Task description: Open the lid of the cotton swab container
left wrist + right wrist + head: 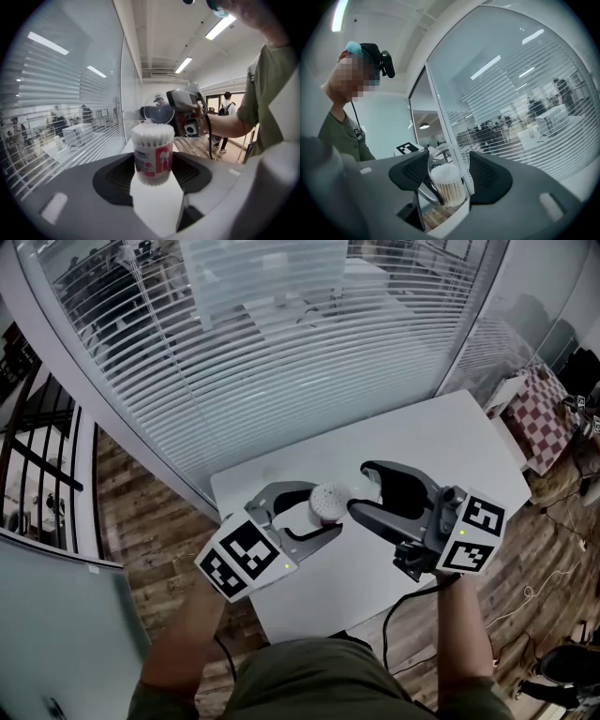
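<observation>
White table [441,442] on a wood floor [155,531], set against a glass wall with blinds [281,352]. Nearest you, your left gripper [317,510] pinches the cotton swab container [153,159] by its sides, roughly upright, swab tips bare at the top. Just beyond, your right gripper [447,178] clamps the clear lid [447,157] on edge, apart from the container; the lid is off. Risks, as judged: tilt the left gripper and loose swabs may spill from the open mouth. The lid looks like thin, smooth plastic held across its rim, so a slackened or twisted grip could let it spring out toward the floor.
</observation>
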`<state>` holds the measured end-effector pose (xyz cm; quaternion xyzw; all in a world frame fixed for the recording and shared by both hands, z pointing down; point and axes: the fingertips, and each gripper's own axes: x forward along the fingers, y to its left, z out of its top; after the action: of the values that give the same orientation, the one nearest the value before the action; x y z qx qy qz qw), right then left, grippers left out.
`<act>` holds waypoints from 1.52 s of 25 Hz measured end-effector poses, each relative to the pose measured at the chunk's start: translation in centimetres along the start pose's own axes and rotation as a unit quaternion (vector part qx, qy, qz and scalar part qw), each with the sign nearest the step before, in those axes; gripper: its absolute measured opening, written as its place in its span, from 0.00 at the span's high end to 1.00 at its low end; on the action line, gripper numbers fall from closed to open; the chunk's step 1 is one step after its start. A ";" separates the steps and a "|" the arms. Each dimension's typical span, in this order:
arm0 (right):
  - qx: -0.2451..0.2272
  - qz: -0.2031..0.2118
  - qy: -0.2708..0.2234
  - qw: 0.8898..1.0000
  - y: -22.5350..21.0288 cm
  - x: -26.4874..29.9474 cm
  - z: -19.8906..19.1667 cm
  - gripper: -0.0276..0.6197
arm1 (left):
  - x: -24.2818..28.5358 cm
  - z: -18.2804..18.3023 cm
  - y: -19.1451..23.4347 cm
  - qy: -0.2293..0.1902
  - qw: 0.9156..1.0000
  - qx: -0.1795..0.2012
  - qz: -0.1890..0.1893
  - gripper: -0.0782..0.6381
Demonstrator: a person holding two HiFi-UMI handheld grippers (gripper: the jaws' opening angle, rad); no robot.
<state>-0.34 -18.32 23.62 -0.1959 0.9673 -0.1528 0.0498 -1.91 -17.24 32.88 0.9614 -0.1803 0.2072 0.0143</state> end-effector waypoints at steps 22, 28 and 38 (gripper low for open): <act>0.037 -0.028 -0.001 0.999 -2.5 -1.7 -2.4 0.54 | -0.1 0.2 1.1 -0.021 1.000 -0.011 0.010 0.54; 0.040 -0.026 -0.019 0.999 -2.5 -2.0 -1.8 0.54 | 0.0 -0.4 1.6 -0.017 1.000 -0.016 0.021 0.54; 0.024 -0.040 -0.058 0.997 -0.6 -3.6 0.2 0.54 | -1.0 -2.2 3.3 0.000 0.999 -0.022 0.050 0.54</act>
<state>3.23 -17.48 23.73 -0.2414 0.9503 -0.1666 0.1043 -4.79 -19.77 34.33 0.9506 -0.2326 0.2039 0.0251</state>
